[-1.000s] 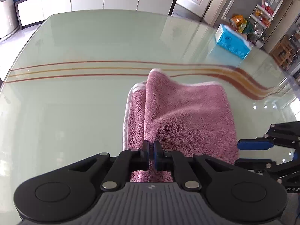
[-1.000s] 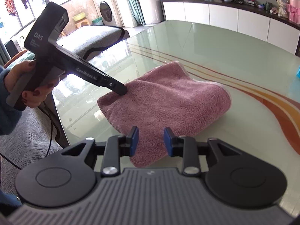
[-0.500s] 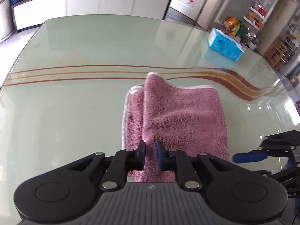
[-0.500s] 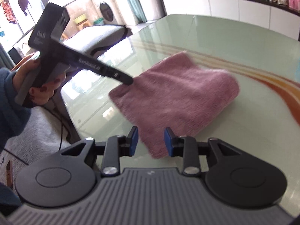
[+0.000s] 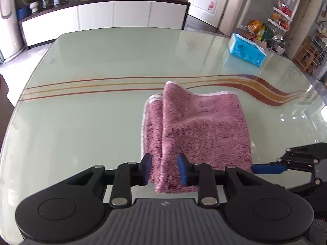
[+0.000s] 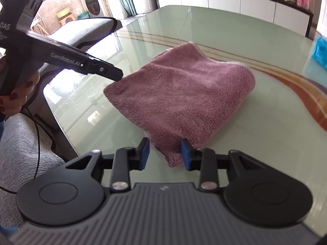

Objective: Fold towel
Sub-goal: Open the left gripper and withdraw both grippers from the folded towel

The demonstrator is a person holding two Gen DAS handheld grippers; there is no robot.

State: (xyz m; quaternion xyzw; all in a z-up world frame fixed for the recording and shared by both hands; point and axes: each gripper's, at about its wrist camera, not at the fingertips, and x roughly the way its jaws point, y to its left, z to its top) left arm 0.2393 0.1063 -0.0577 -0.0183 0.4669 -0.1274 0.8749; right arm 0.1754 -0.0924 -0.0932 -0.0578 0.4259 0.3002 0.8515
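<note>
Pink terry towel lies folded into a thick stack on the glass table, its near edge just short of the table's rim and a blue tissue box well apart at the far corner. Left gripper has its jaws opening, the blue pads standing clear on either side of the towel's near-left corner and no longer pinching it; right gripper is also opening, the near-right corner drooping between its pads, perhaps brushing one but not clamped. The step looks to be the release after a fold. To do it well, both claws should likely spread until the pile springs free of the pads, then draw back toward the person along the line of the fingers, not sideways, so no pad snags the loops and drags the top layer askew. A raised crease on the left side of the stack suggests a light smoothing press may be worth it afterward
</note>
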